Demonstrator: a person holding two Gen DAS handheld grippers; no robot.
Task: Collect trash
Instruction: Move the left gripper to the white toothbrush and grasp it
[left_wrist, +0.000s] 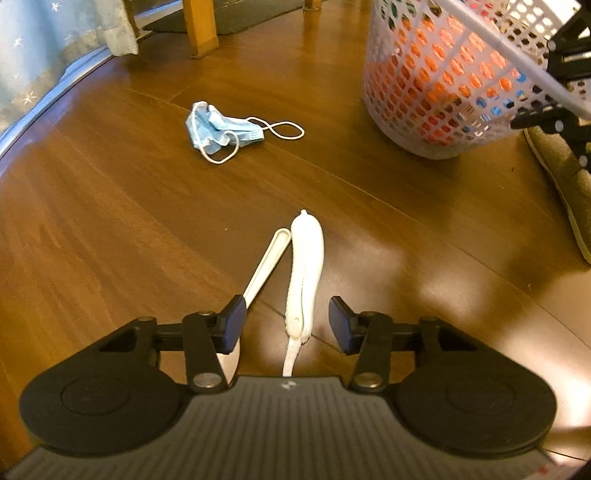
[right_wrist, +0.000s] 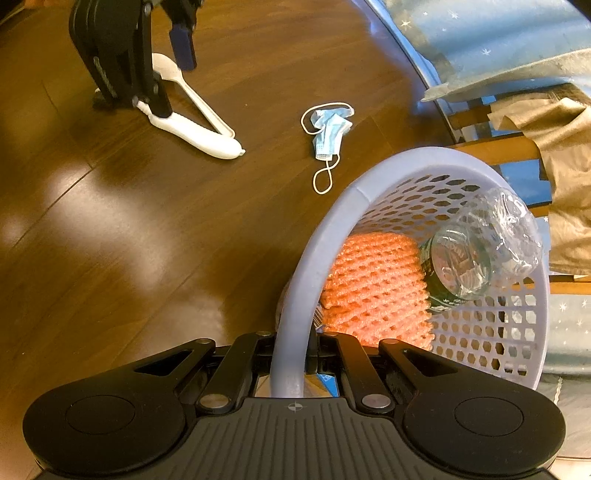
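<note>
**Mia:** Spoon (left_wrist: 264, 258) and knife (left_wrist: 304, 273) are lying on the wood floor (left_wrist: 110, 229), both white plastic. Their far tips are almost touching and the near ends are spreading apart, like a letter V.

**Ben:** Where are the left tongs (left_wrist: 288, 325) sitting?

**Mia:** They are hanging right over the near ends. The pads are apart and not pressing anything. The knife handle is lying between them, and the spoon bowl is sitting under the pad at 9 o'clock.

**Ben:** How are those things going to feel?

**Mia:** I am guessing very light, thin and stiff, and a bit slippery. They are lying flat, so the pads are needing to get down to the floor. I am thinking the best place to pinch is the fat handle of the knife, across its narrow sides.

**Ben:** And the right tongs (right_wrist: 293, 363)?

**Mia:** They are clenched on the rim of the white basket (right_wrist: 498, 332), tipping it. An orange foam net (right_wrist: 373, 284) and a squashed clear bottle (right_wrist: 487, 243) are lying inside.

**Ben:** Anything else?

**Mia:** A blue face mask (left_wrist: 221, 127) is lying at 11 o'clock from the knife. It is looking soft and floppy, so pinching the bunched middle is looking easy. The basket is standing at 1 o'clock.
</note>
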